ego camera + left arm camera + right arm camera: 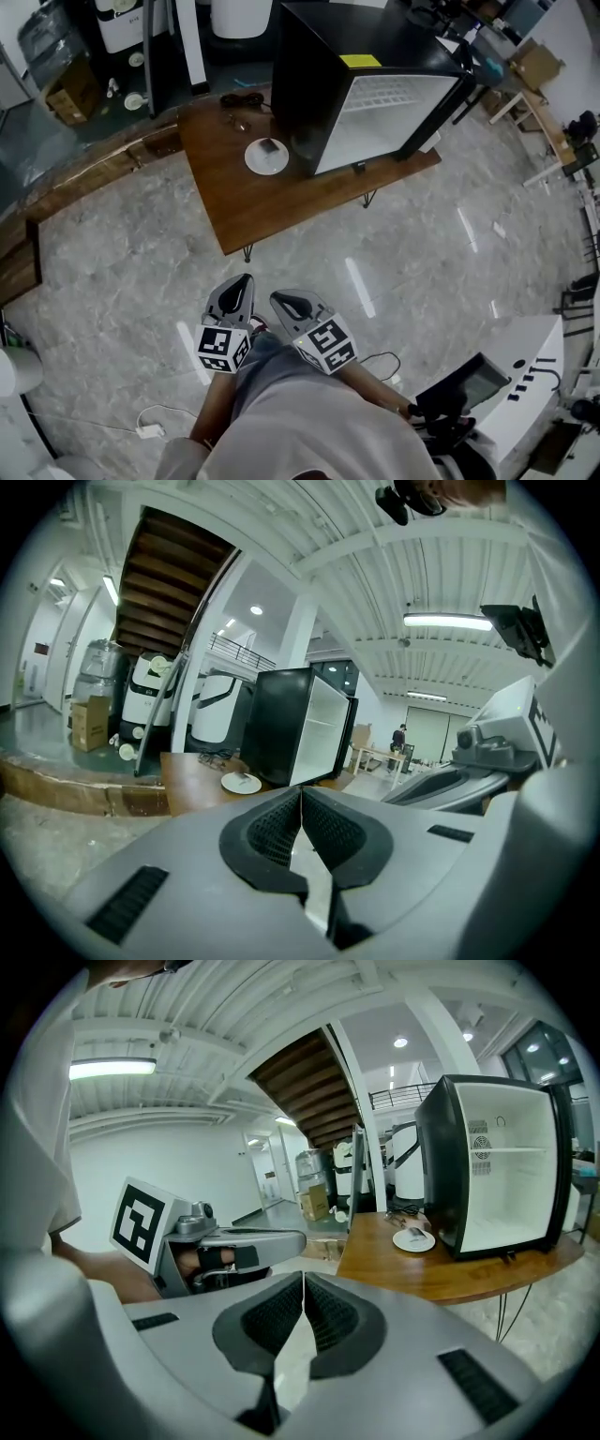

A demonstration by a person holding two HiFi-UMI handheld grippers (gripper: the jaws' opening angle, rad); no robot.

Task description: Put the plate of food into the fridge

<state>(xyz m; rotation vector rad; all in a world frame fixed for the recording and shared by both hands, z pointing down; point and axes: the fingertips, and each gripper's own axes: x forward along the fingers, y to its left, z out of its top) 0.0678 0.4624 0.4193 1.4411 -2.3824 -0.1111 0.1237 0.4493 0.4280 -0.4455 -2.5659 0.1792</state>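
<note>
A white plate [266,156] with a small piece of food rests on the wooden table [272,206], just left of the black mini fridge [361,84]. The fridge stands open, its white inside empty. The plate [241,782] and fridge [305,726] show far off in the left gripper view, and likewise the plate [413,1239] and fridge [492,1162] in the right gripper view. My left gripper [246,278] and right gripper [277,297] hang side by side over the floor, well short of the table. Both are shut, with nothing between their pads.
Grey marble floor [422,272] lies between me and the table. Glasses and cables [239,101] sit at the table's far end. A cardboard box [67,94] and white machines stand behind. A white console [525,375] stands at lower right, a cable [150,429] on the floor.
</note>
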